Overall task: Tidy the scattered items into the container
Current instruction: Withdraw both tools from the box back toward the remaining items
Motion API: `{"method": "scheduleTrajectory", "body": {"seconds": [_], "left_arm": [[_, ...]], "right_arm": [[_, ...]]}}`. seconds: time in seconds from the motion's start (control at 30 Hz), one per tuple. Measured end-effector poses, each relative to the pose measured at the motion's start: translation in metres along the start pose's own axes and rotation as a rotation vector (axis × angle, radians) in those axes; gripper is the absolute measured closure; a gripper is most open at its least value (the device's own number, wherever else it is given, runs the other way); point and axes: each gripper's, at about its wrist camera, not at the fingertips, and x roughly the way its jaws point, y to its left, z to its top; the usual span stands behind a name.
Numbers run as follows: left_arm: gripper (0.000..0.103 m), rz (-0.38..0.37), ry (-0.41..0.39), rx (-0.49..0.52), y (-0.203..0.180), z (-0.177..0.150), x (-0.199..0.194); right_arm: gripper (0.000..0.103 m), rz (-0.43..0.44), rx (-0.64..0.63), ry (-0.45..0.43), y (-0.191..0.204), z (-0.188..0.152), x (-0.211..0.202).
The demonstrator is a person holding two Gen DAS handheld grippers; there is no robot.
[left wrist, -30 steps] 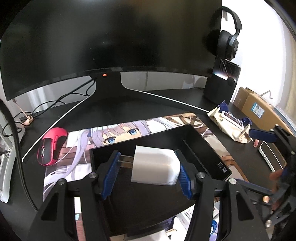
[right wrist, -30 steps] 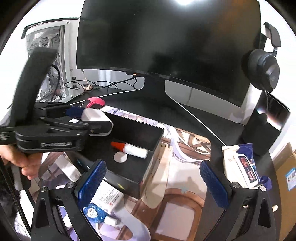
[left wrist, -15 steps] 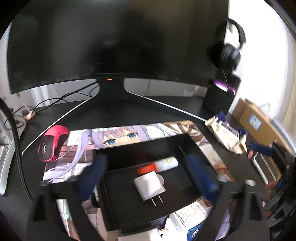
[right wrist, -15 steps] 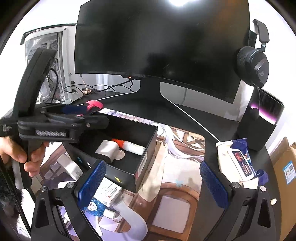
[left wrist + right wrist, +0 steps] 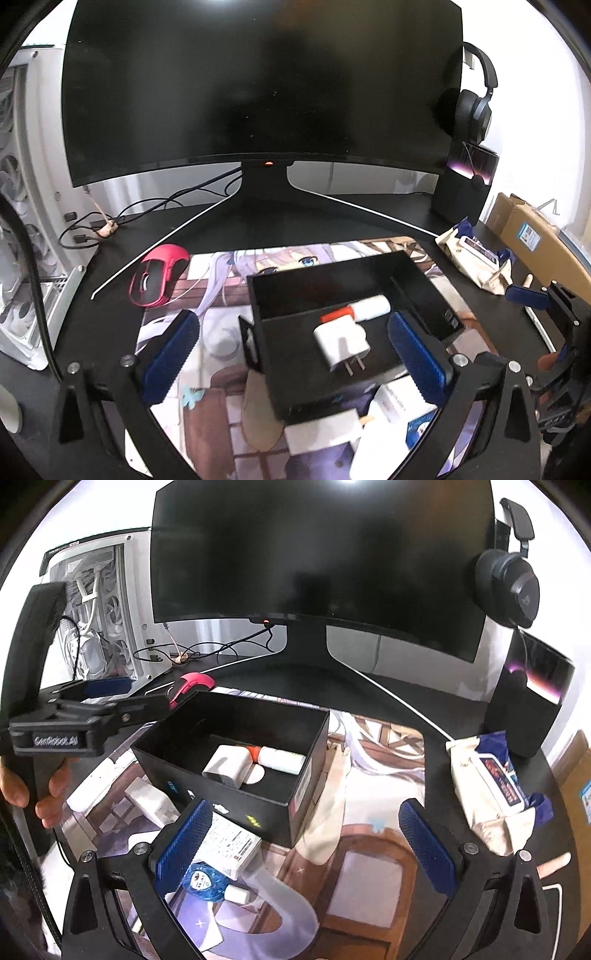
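Left hand-held gripper (image 5: 295, 354) is hanging with jaws spread, gripping nothing, over the near edge of the black box (image 5: 417, 273). Right hand-held gripper (image 5: 306, 842) is likewise gaping wide, empty. White charger (image 5: 341, 341) is lying inside the box, touching the orange-capped tube (image 5: 356, 309). Beyond, a pink mouse (image 5: 159, 275) is resting on the surface (image 5: 258, 225).

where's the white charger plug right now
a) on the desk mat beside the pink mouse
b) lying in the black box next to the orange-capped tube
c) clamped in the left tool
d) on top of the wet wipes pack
b: the white charger plug lies on the floor of the black box, touching the orange-capped tube, while the left tool is open and holds nothing.
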Motion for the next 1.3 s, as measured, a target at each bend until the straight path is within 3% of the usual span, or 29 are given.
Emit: {"method": "scheduleTrajectory", "body": {"seconds": [0.73, 1.3], "left_arm": [[0.000, 0.009, 0.022, -0.038, 0.019, -0.053, -0.021], [0.000, -0.004, 0.060, -0.049, 0.022, -0.072, -0.023]], "right_arm": [[0.000, -0.003, 0.046, 0.073, 0.022, -0.045, 0.001], [0.000, -0.015, 0.063, 0.120, 0.037, -0.066, 0.015]]}}
